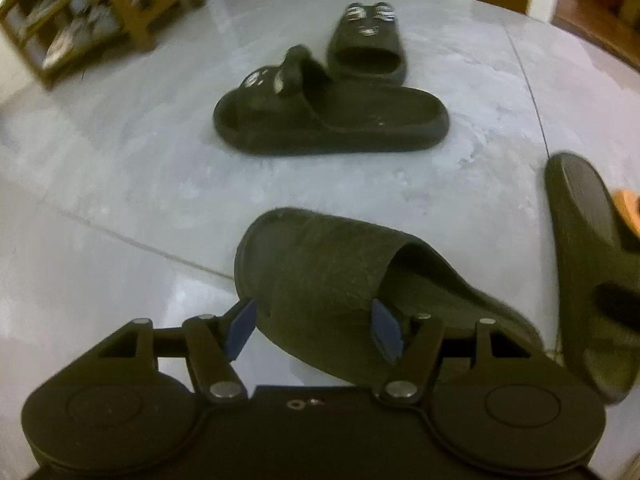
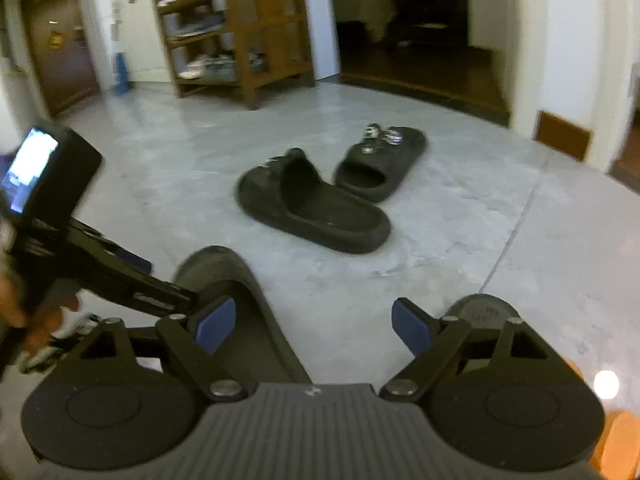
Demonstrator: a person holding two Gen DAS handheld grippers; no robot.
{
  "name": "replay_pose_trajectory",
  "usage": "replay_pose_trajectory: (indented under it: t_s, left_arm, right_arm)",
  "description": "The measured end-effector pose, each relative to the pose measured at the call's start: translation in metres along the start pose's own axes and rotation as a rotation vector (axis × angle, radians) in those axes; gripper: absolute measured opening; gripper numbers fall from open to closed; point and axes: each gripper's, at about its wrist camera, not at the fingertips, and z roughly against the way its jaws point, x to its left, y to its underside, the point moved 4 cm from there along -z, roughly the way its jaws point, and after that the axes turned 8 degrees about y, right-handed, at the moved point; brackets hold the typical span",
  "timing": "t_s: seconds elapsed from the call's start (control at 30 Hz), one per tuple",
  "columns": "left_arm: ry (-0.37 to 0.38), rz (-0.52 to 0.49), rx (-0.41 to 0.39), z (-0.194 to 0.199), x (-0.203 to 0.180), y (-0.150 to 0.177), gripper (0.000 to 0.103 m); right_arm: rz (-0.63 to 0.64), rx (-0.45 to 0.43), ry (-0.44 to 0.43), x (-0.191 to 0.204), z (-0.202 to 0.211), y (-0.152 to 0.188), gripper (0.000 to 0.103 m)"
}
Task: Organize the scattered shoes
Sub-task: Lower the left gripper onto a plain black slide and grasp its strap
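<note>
A plain dark slide (image 1: 340, 280) lies on the grey floor right in front of my left gripper (image 1: 314, 328). The blue pads (image 1: 240, 330) stand on either side of its strap, open and apart from it. A second plain slide (image 1: 588, 272) is tilted on edge at the right. Two black slides with silver charms lie further out, one sideways (image 1: 328, 120) and one behind it (image 1: 366, 46). My right gripper (image 2: 314, 328) is open and empty above the floor, with the plain slide (image 2: 240, 304) under its left finger. The charm slides (image 2: 316, 204) (image 2: 380, 162) lie ahead.
A wooden shoe rack (image 2: 236, 28) with several shoes stands at the back left; it also shows in the left wrist view (image 1: 72, 16). A dark doorway (image 2: 420, 20) opens behind. The left gripper's body and screen (image 2: 44, 184) show at left. Something orange (image 1: 628, 208) sits at the right edge.
</note>
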Motion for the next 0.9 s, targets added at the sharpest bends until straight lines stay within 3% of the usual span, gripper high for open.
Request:
replay_pose_trajectory:
  t_s: [0.07, 0.13, 0.23, 0.3, 0.33, 0.37, 0.63, 0.9]
  left_arm:
    - [-0.046, -0.063, -0.023, -0.001, -0.014, 0.001, 0.063]
    - [-0.040, -0.093, -0.030, -0.006, -0.024, 0.003, 0.063]
    - [-0.025, -0.087, -0.004, -0.016, -0.030, 0.005, 0.063]
    - [-0.061, -0.084, 0.009, -0.027, -0.032, 0.005, 0.060]
    - [-0.081, -0.087, 0.002, -0.028, -0.031, 0.005, 0.055]
    - [-0.091, -0.094, -0.005, -0.028, -0.030, 0.006, 0.034]
    - [-0.171, -0.149, -0.057, -0.027, -0.026, 0.007, 0.017]
    - [-0.160, 0.032, -0.150, -0.002, -0.009, -0.017, 0.008]
  right_arm:
    - [-0.017, 0.017, -0.025, 0.005, 0.001, 0.003, 0.088]
    - [-0.032, 0.019, -0.037, 0.006, 0.002, 0.005, 0.088]
    - [-0.047, 0.005, -0.002, -0.003, 0.001, 0.004, 0.088]
    - [-0.073, 0.016, 0.022, -0.011, -0.003, 0.002, 0.088]
    - [-0.099, 0.030, 0.042, -0.017, -0.004, 0.002, 0.088]
    - [-0.118, 0.039, 0.055, -0.023, -0.006, 0.001, 0.088]
    - [-0.201, 0.047, 0.106, -0.048, -0.002, 0.004, 0.088]
    - [-0.222, 0.038, 0.087, -0.057, 0.006, 0.013, 0.088]
